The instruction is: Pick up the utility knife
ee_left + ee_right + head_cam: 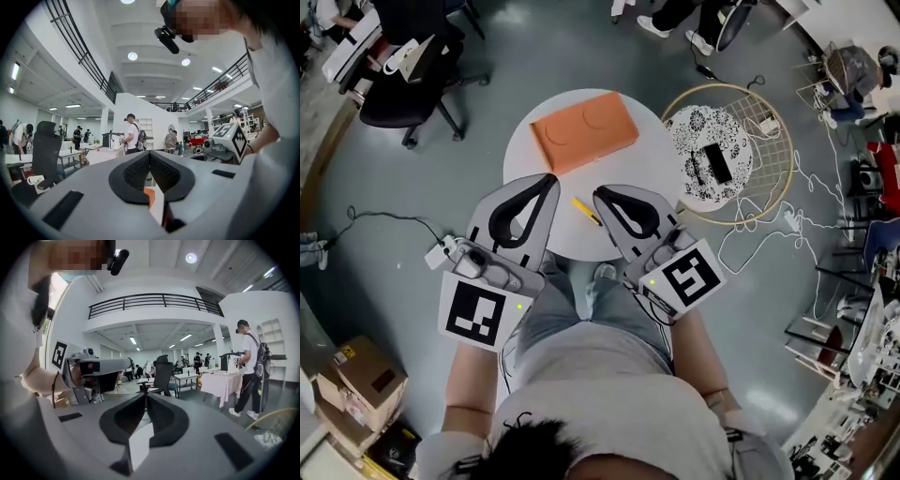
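Both grippers empty, jaws closed tip to tip. Left gripper (549,180) and right gripper (600,193) flank utility knife (586,210), flat on round white surface (520,155) at frame centre, below orange block (583,131). Knife likely light, stiff, slim, smooth. Grasp across yellow handle mid-length.

Smooth matt white table (520,161); on it, a matt orange slab (584,131), foam-like. Near the table's front edge, knife (586,210) in yellow plastic. Floor (487,94) around the table, glossy grey.
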